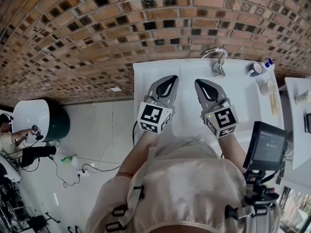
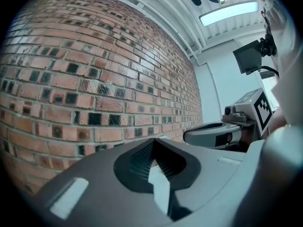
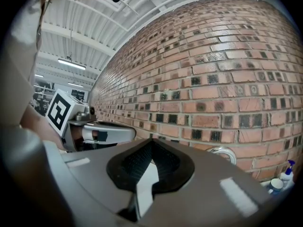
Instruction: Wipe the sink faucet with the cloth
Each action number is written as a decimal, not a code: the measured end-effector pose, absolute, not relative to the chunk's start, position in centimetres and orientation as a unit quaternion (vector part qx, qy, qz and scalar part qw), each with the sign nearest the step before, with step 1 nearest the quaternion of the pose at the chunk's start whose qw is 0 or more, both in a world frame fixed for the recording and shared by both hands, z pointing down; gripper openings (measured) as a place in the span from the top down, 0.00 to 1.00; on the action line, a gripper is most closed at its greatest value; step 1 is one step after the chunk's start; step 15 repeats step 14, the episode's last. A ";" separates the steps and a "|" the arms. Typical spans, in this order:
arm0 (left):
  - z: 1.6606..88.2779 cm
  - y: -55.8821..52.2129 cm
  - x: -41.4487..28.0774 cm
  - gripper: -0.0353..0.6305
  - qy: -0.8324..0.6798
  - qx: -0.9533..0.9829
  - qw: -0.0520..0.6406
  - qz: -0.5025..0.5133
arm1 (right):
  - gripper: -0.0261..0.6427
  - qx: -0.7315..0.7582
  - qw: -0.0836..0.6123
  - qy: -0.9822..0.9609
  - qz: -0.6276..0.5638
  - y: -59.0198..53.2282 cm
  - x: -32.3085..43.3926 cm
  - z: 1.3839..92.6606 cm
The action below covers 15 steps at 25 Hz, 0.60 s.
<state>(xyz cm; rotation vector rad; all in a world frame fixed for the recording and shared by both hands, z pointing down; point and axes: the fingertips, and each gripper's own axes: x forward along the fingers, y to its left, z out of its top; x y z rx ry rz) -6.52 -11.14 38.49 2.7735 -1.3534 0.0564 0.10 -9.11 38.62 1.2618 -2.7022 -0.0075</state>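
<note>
The chrome faucet (image 1: 216, 59) stands at the back of the white sink (image 1: 146, 81), against the brick wall; its arched spout (image 3: 222, 151) also shows in the right gripper view. My left gripper (image 1: 170, 77) and right gripper (image 1: 200, 81) hover side by side over the basin, short of the faucet, pointing at the wall. Both are shut with nothing between their jaws, as the left gripper (image 2: 154, 141) and the right gripper (image 3: 151, 141) show in their own views. I see no cloth in any view.
A cup (image 1: 254, 70), a blue-capped bottle (image 1: 268, 62) and a white object (image 1: 266, 87) sit on the sink's right side. A monitor (image 1: 266, 147) and a white table (image 1: 296, 125) stand at the right. Far left on the floor: a person (image 1: 19, 140), a green barrel (image 1: 58, 123) and cables.
</note>
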 end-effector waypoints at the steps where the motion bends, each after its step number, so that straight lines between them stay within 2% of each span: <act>1: 38.5 -11.1 -6.5 0.94 -0.437 0.899 0.028 0.018 | 0.98 0.423 0.080 -0.903 -0.002 -9.1 0.1 38.6; 15: 38.9 -11.2 -6.3 0.94 -0.435 0.900 0.032 0.022 | 0.98 0.424 0.082 -0.902 -0.001 -9.2 -0.1 38.6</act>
